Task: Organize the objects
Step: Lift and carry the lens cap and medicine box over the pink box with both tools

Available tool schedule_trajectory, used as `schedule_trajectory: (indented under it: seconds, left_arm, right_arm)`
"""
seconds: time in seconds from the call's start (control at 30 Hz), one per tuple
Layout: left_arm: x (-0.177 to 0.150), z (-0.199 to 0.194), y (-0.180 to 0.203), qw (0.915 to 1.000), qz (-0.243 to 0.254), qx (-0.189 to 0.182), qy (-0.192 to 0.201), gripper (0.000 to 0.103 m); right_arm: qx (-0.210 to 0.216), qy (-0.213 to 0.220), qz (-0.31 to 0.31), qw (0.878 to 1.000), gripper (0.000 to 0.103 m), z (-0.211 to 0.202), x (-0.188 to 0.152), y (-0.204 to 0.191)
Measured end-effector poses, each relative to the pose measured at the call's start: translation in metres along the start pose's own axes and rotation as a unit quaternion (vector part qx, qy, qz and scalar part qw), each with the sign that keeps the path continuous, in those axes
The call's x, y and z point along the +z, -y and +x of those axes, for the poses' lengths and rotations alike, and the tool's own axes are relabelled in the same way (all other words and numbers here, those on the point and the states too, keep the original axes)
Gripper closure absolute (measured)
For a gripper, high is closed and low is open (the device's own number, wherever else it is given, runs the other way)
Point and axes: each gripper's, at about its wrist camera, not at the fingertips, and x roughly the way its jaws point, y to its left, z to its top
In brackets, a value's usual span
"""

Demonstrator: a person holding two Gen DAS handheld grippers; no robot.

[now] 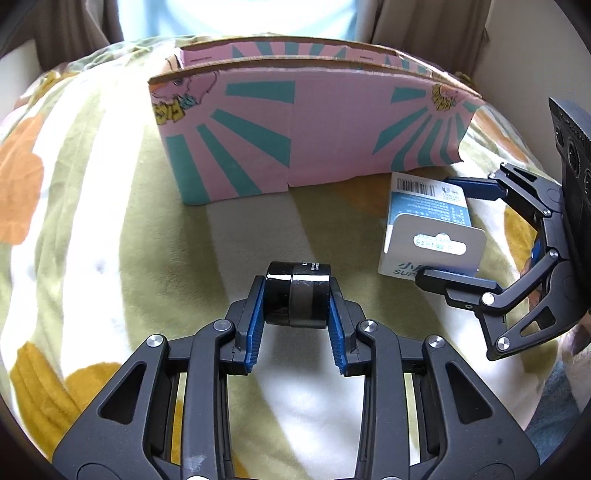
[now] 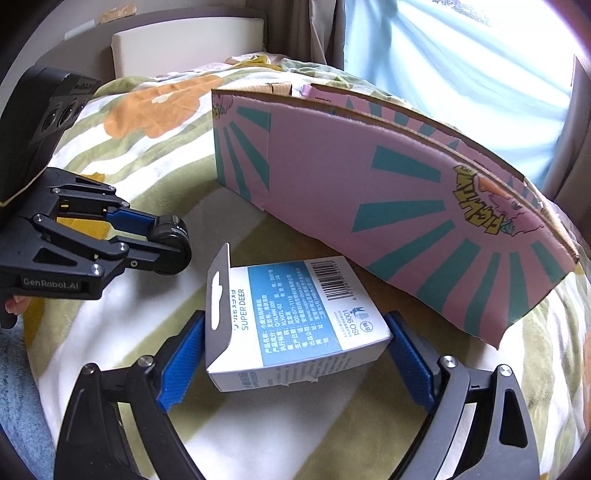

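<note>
My left gripper (image 1: 296, 295) is shut on a small black cylinder (image 1: 299, 293), held just above the bedspread; it also shows in the right wrist view (image 2: 170, 245). My right gripper (image 2: 295, 343) is shut on a white and blue "SUPER DEER" carton (image 2: 295, 317) with a hang tab, its blue pads (image 2: 184, 362) against both sides. The carton also shows in the left wrist view (image 1: 428, 221), right of the cylinder. An open pink box with teal rays (image 1: 303, 129) stands behind both grippers, and in the right wrist view (image 2: 406, 206) it runs to the right.
A floral bedspread (image 1: 92, 221) in green, white and orange covers the surface. Curtains (image 1: 424, 22) and a bright window (image 2: 461, 55) lie behind the box. A cream headboard (image 2: 184, 40) stands at the far left in the right wrist view.
</note>
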Motion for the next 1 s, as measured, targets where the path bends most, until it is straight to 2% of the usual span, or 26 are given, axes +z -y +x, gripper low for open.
schedule_trajectory:
  seconds: [0.2, 0.5, 0.8, 1.0]
  left_arm:
    - [0.001, -0.019, 0.004, 0.9999, 0.010, -0.003, 0.008, 0.075]
    - [0.017, -0.077, 0.018, 0.9983, 0.040, -0.010, 0.040, 0.075]
    - [0.062, -0.131, 0.022, 0.9943, 0.076, -0.005, 0.075, 0.075]
    - [0.107, -0.140, 0.021, 0.9921, 0.089, 0.004, 0.088, 0.075]
  right_arm:
    - [-0.007, 0.002, 0.006, 1.000, 0.012, -0.020, 0.004, -0.004]
    - [-0.026, 0.014, 0.018, 0.999, 0.012, -0.072, 0.022, 0.000]
    - [-0.031, 0.039, 0.060, 0.997, 0.012, -0.115, 0.064, 0.020]
    - [-0.039, 0.049, 0.085, 0.994, 0.012, -0.125, 0.107, 0.040]
